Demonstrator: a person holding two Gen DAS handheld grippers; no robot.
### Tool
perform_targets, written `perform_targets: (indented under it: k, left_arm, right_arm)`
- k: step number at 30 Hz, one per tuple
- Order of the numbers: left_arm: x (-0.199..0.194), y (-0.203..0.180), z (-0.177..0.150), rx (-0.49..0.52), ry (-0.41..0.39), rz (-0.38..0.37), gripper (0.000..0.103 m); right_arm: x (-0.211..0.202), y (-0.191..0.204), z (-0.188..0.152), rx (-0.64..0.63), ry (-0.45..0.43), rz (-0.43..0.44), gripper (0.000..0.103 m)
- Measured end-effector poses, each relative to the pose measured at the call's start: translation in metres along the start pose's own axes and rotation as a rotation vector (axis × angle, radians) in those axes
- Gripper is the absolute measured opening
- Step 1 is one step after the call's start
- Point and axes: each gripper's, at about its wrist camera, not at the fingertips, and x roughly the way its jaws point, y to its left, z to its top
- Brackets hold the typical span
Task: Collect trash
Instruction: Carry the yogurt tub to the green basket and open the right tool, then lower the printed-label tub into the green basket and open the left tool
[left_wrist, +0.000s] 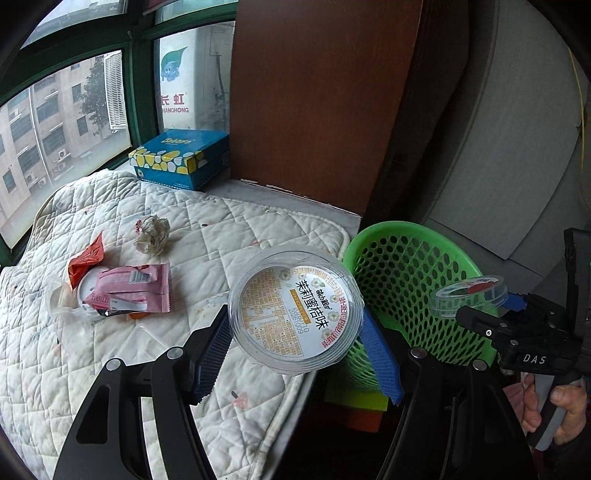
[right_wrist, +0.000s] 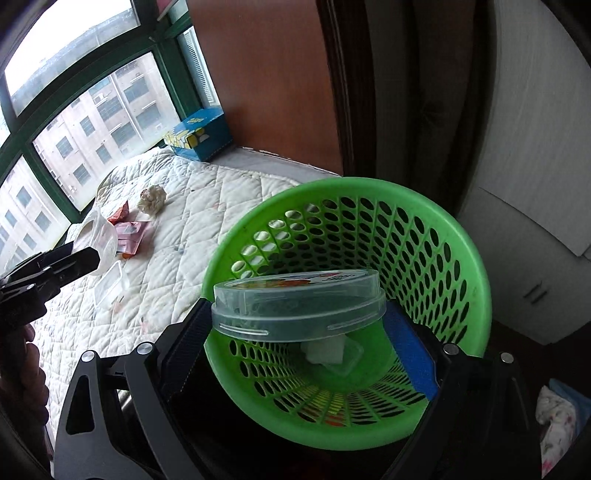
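Trash lies scattered on a white quilted pad (left_wrist: 155, 229) beside a green-framed window (left_wrist: 138, 92), and both hand-held grippers carry a piece of it. The left gripper (left_wrist: 295, 332) is clamped on a clear plastic cup (left_wrist: 295, 310) with a printed foil lid facing the camera – its blue pads press the cup's sides, holding it above the pad's edge, just beside the green basket (left_wrist: 402, 266). The right gripper (right_wrist: 295, 314) grips a clear round container (right_wrist: 299, 299) by its sides, tilted slightly, right over the basket's open mouth (right_wrist: 461, 266) (the basket is perforated all around). Inside the basket, at the bottom, sits a small clear tub (right_wrist: 332, 354) with something white in it.

Still on the pad: a crumpled paper wad (left_wrist: 153, 234), an orange wrapper (left_wrist: 86, 262), a pink snack packet (left_wrist: 136, 288) lying over a white cup (left_wrist: 86, 291), and a flat clear tray (right_wrist: 109, 286) nearer the pad's front edge. A blue tissue box (left_wrist: 181, 157) with yellow spots rests on the sill near a brown wooden panel (left_wrist: 314, 103). In the left wrist view a hand (left_wrist: 557, 410) squeezes the right gripper's handle – its fingers wrap the trigger
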Motion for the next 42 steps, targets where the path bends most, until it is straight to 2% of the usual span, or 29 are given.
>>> perform_targets:
  k: [12,27,30,32,34,38,42]
  left_arm:
    - [0.026,-0.036,0.017,0.04,0.03,-0.053,0.066]
    - [0.06,-0.083,0.025,0.091,0.095,-0.117,0.066]
    - [0.065,-0.092,0.026,0.103,0.104,-0.132,0.068]
    - [0.067,-0.099,0.026,0.111,0.101,-0.135,0.077]
    - [0.068,-0.104,0.026,0.118,0.097,-0.139,0.081]
    - [0.065,-0.107,0.026,0.118,0.087,-0.149,0.085]
    - [0.056,-0.091,0.025,0.095,0.072,-0.121,0.086]
  right_arm:
    - [-0.01,-0.023,-0.006,0.045,-0.018,-0.001,0.092]
    - [-0.045,-0.042,-0.014,0.03,-0.094,-0.101,0.092]
    - [-0.049,-0.046,-0.016,0.045,-0.105,-0.099,0.092]
    - [-0.05,-0.049,-0.017,0.056,-0.107,-0.094,0.092]
    - [-0.051,-0.051,-0.019,0.061,-0.108,-0.093,0.092]
    - [-0.051,-0.051,-0.02,0.065,-0.105,-0.089,0.092]
    - [-0.051,-0.045,-0.019,0.054,-0.105,-0.076,0.092]
